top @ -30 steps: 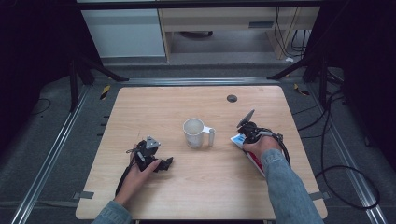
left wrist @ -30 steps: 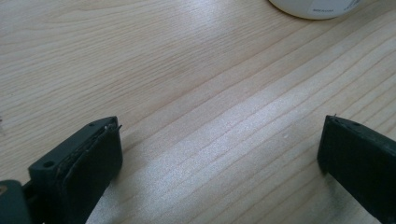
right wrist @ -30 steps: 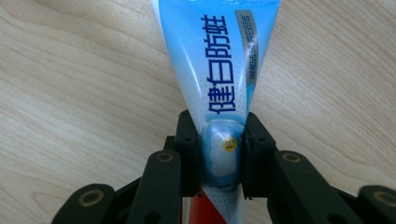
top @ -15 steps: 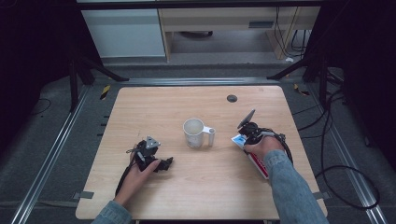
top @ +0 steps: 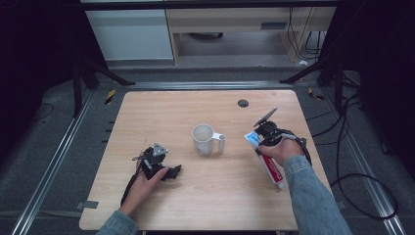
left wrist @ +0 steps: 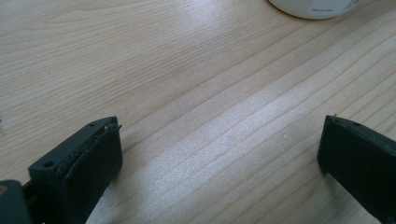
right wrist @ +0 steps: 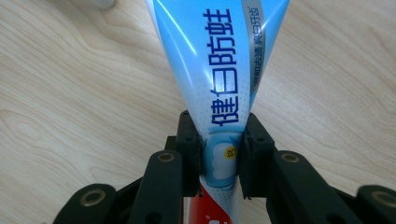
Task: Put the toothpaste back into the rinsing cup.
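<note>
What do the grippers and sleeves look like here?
Both grippers are black, with two flat, blocky jaws on bolted linkage arms. The left gripper carries a grey three-cornered plate on top, and a black cable trails from it. The right gripper carries a grey plate too, with black cable looping beside it. Both forearms wear blue denim sleeves.

You've got a toothpaste tube [right wrist: 219, 84] with big dark-blue Chinese characters down its light-blue face, reading 健白防蛀; smaller characters on its silver stripe are too blurred to read. The mug [left wrist: 317, 7] shows a dark printed line, unreadable.
</note>
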The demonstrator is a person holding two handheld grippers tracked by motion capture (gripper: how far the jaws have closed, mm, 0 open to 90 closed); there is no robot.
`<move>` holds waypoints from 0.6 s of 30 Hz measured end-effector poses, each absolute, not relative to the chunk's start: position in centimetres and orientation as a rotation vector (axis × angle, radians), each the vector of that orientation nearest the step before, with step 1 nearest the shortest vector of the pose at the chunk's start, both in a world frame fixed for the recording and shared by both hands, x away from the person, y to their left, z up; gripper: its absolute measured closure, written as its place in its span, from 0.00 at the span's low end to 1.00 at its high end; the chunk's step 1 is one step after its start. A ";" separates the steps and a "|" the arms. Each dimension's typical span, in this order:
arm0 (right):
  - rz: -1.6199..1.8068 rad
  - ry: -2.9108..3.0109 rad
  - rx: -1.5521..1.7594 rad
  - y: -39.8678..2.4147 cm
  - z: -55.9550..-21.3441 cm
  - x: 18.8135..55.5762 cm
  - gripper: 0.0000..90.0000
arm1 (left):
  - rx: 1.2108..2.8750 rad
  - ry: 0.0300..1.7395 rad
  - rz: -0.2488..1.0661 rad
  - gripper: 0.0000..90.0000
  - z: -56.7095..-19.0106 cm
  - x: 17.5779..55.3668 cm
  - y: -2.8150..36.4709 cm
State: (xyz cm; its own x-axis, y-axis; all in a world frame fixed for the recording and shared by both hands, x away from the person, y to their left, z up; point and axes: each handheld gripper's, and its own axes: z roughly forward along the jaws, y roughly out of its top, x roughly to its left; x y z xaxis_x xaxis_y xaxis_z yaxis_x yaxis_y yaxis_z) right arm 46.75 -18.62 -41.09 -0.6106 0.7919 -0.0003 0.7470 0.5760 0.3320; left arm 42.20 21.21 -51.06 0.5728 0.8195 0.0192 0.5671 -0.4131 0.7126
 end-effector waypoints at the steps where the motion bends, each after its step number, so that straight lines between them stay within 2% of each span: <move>1: 0.465 2.641 1.342 -18.5 -40.8 46.6 0.81 | 2.135 1.101 0.486 0.00 -51.1 42.2 21.2; 18: 0.758 2.464 1.406 -17.3 -38.2 45.9 0.81 | 2.137 1.102 0.485 0.00 -51.1 42.1 21.2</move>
State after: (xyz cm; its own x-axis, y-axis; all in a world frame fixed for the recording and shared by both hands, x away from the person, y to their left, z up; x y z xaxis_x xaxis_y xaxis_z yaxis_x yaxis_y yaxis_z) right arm 45.86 -17.33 -38.21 -0.5252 0.8478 0.0736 0.7426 0.4143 0.5262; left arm 42.14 21.22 -51.06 0.5731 0.8193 0.0198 0.5675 -0.4142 0.7116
